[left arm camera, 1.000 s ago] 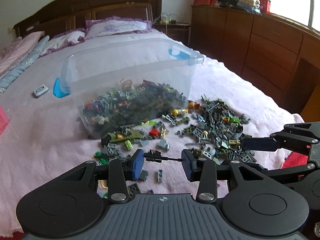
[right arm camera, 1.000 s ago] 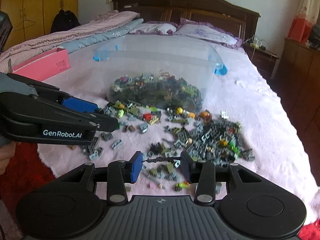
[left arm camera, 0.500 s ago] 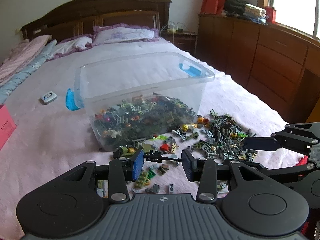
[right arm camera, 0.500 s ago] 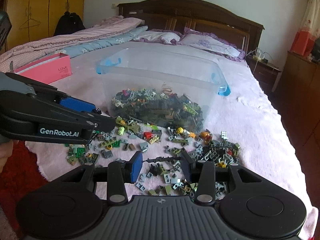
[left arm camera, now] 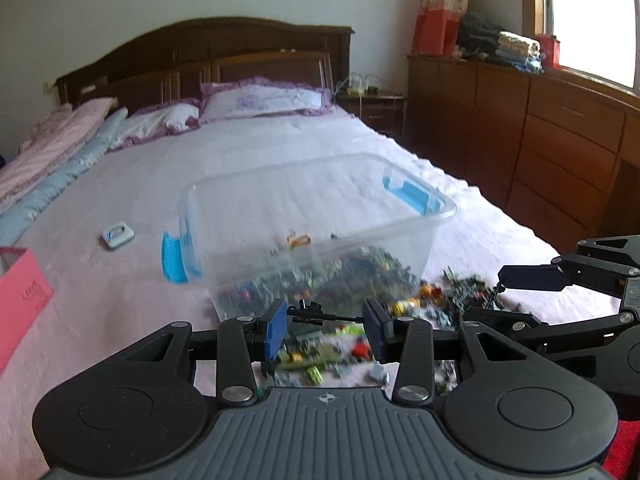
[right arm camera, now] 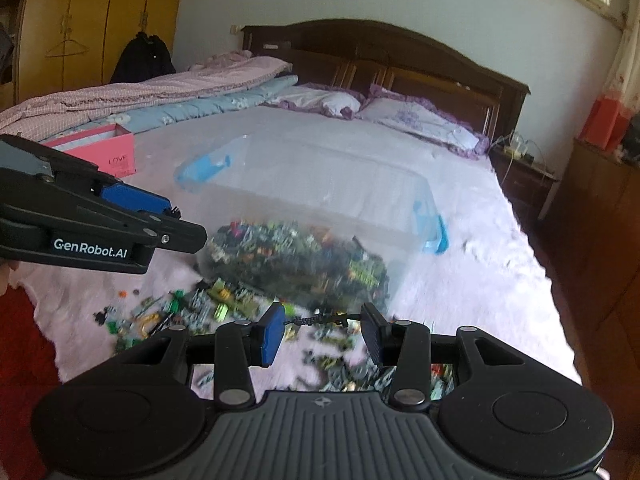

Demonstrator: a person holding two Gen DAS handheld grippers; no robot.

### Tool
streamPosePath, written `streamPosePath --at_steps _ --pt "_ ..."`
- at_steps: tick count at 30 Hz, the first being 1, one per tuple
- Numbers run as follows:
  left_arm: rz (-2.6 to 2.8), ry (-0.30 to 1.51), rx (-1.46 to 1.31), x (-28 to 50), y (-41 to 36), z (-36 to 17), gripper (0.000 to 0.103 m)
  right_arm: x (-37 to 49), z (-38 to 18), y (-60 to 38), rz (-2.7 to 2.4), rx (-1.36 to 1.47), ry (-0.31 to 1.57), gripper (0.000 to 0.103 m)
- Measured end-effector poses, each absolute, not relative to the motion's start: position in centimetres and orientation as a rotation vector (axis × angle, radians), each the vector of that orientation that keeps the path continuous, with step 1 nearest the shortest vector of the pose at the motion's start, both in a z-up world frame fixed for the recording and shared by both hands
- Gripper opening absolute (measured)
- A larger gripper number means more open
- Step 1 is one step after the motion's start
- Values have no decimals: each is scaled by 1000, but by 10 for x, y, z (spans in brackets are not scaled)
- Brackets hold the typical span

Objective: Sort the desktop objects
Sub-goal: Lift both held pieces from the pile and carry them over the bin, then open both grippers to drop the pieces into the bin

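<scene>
A clear plastic bin (left arm camera: 404, 229) with blue handles sits on the bed, its floor covered in small building-brick pieces. More loose pieces (left arm camera: 456, 300) lie on the white cover in front of it, also seen as the blurred pile (right arm camera: 180, 312). My left gripper (left arm camera: 326, 320) is shut on a thin black toy piece (left arm camera: 316, 314) that spans endwise between its blue pads, above the near pile. My right gripper (right arm camera: 323, 322) is shut on a similar slim black piece (right arm camera: 324, 319). Each gripper shows in the other's view: the left gripper (right arm camera: 174, 220), the right gripper (left arm camera: 502, 296).
A pink box (left arm camera: 20, 292) stands at the left of the bed, with a small white device (left arm camera: 117, 234) beyond it. Pillows (left arm camera: 260, 100) and the headboard lie at the far end. A wooden dresser (left arm camera: 560, 140) runs along the right side, past the bed's edge.
Both grippers have risen and tipped upward, each keeping its black piece. The bin and the loose pile have dropped lower in both views, and more of the room shows.
</scene>
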State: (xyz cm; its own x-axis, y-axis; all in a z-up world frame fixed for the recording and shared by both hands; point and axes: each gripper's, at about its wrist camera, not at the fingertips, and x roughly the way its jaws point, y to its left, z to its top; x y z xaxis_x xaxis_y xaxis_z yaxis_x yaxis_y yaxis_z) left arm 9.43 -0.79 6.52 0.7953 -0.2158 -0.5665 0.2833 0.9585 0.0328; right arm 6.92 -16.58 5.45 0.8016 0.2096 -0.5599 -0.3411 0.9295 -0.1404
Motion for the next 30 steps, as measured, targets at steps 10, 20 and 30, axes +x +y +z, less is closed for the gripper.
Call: streamPosePath --at_steps 10,20,30 --pt "-265 541 124 120 -13 84 42 104 75 -161 311 -280 508 44" --pt "-243 535 117 141 -12 86 42 137 86 -152 330 -337 475 44" --pt "-221 548 110 165 -8 82 42 168 90 -146 336 -337 463 44"
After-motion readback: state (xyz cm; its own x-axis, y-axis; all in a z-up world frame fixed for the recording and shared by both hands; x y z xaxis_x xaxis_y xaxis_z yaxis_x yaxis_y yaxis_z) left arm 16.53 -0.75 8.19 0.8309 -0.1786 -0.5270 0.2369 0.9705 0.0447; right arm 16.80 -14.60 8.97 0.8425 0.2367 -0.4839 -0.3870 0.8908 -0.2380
